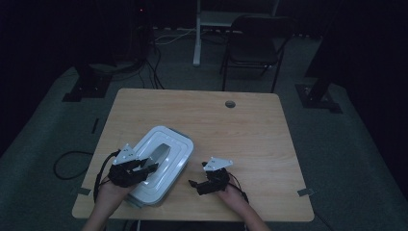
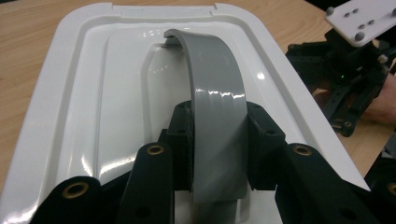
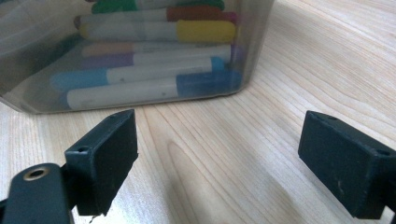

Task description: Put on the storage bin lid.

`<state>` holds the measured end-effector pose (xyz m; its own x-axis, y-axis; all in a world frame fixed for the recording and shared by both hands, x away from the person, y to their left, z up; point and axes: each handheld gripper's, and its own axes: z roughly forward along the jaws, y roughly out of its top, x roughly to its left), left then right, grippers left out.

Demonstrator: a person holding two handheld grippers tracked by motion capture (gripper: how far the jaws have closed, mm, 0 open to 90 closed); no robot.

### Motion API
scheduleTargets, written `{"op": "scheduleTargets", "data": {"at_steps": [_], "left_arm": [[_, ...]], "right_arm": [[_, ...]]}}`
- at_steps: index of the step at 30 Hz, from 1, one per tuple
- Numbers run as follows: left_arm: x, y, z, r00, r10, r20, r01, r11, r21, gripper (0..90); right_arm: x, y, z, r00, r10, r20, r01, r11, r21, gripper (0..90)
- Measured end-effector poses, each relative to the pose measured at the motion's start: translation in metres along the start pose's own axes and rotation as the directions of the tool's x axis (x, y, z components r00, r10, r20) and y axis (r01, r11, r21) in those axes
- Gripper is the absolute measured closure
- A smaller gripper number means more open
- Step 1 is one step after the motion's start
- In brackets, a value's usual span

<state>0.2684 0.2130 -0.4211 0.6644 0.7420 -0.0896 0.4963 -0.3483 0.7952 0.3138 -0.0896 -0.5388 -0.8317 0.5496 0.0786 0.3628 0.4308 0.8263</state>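
The wooden table [image 1: 240, 125] carries a white plastic box [image 1: 166, 154] near its front left corner, lying at a slant to the table's edge. Its white lid [image 2: 93, 93] is on, with a raised rim and a sunken middle. Through the clear wall in the right gripper view, coloured markers [image 3: 154, 74] lie stacked on their sides inside the box; the wall is cloudy, so I cannot tell how many.

A grey handle [image 2: 217, 107] arches up from the middle of the lid. The left hand-held gripper [image 2: 218, 140] is clamped on this handle, one black jaw pressed against each side of the near end.

The right hand-held gripper [image 1: 208, 182] sits just right of the box, low over the table, apparently clear of the box. Its jaws stand wide apart with only bare wood between them, pointing toward the box's lower corner.
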Motion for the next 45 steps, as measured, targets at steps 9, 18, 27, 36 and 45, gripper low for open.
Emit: {"op": "scheduleTargets", "data": {"at_steps": [9, 18, 27, 36, 45], "left_arm": [[0.003, 0.007, -0.018, 0.9999, -0.002, 0.016, 0.002, 0.9995, -0.032, 58.4], [0.023, 0.011, -0.042, 0.9962, -0.045, 0.074, 0.057, 0.9860, -0.157, 34.7], [0.059, 0.003, -0.050, 0.9975, -0.070, -0.008, 0.066, 0.9664, -0.248, 7.1], [0.096, -0.019, -0.041, 0.9862, -0.095, -0.136, 0.045, 0.9411, -0.335, 0.4], [0.145, -0.059, -0.014, 0.9557, -0.215, -0.200, 0.157, 0.9490, -0.274, 0.5]], "right_arm": [[-0.005, 0.002, -0.007, 0.9999, 0.006, 0.011, -0.006, 1.000, -0.014, 11.9], [-0.013, 0.003, -0.017, 0.9990, 0.028, 0.036, -0.026, 0.999, -0.036, 11.9], [-0.016, 0.001, -0.020, 0.9985, 0.035, 0.041, -0.034, 0.999, -0.031, 11.9], [-0.014, 0.002, -0.017, 0.9989, 0.029, 0.036, -0.028, 0.999, -0.024, 11.9], [-0.009, 0.003, -0.013, 0.9993, 0.035, 0.017, -0.034, 0.999, -0.015, 11.9]]}}
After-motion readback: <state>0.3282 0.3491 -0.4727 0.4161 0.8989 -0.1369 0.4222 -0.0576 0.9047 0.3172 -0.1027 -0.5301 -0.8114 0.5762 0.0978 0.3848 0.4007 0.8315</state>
